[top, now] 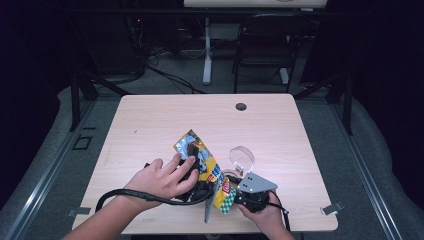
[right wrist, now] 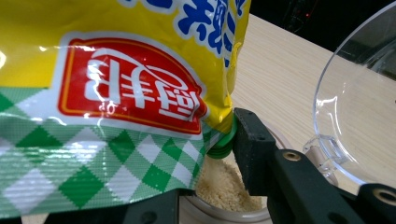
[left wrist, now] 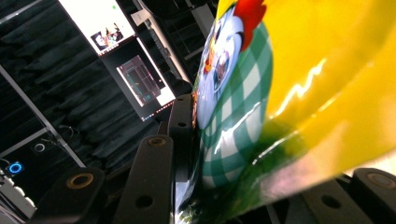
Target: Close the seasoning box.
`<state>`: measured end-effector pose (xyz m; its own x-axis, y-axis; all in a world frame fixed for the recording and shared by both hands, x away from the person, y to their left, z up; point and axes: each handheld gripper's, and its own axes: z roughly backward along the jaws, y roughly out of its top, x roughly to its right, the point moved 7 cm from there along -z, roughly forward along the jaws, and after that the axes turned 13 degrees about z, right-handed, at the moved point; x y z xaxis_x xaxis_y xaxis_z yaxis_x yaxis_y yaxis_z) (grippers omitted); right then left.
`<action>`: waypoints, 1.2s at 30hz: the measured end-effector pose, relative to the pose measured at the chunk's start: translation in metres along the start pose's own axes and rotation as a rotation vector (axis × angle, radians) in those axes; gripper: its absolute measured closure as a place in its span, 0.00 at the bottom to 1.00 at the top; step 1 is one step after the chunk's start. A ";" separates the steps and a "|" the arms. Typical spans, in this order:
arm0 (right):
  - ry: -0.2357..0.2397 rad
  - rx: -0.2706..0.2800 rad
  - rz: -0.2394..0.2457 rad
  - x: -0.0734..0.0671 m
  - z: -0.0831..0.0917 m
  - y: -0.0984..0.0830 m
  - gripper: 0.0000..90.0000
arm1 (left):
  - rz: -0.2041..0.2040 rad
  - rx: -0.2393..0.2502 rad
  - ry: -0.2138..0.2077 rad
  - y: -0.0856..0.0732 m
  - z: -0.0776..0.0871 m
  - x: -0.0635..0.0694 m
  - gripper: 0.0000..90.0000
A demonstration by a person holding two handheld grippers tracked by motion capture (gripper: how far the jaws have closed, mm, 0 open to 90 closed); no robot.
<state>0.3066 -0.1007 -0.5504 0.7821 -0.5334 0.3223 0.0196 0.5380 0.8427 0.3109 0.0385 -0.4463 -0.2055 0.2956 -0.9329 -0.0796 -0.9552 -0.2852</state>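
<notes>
Yellow, green-checked plastic seasoning bag [right wrist: 116, 107] hangs tipped over a clear round container [right wrist: 224, 191] on the tabletop [top: 150, 125], pinched by both the left claw [left wrist: 187, 135] and the right claw [right wrist: 205, 196]. Pale granules [right wrist: 224, 184] already sit inside; pouring seems underway, and the clear lid [top: 242, 156] behind the container remains off.

Both forearms enter from the near edge; left hand [top: 159, 179] lies over left gripper [top: 196, 186], right hand [top: 265, 212] grips right gripper [top: 235, 196], jaws partly closed.

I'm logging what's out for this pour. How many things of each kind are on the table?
Yellow seasoning bag: 1
Clear container with pale granules: 1
Clear lid, tipped open: 1
Hand-held grippers, left and right: 2
Total: 5
</notes>
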 end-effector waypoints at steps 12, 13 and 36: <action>-0.001 -0.003 -0.002 0.000 0.001 0.000 0.79 | -0.016 -0.004 0.001 0.001 0.001 -0.001 0.81; 0.000 -0.009 0.004 0.000 0.001 -0.001 0.79 | -0.016 -0.007 -0.001 0.001 0.001 0.000 0.81; 0.006 -0.004 0.001 -0.001 -0.002 0.000 0.79 | -0.017 -0.008 -0.011 -0.002 0.001 0.001 0.82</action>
<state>0.3070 -0.0983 -0.5514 0.7858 -0.5288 0.3209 0.0207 0.5410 0.8408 0.3095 0.0408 -0.4468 -0.2144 0.3119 -0.9256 -0.0754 -0.9501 -0.3026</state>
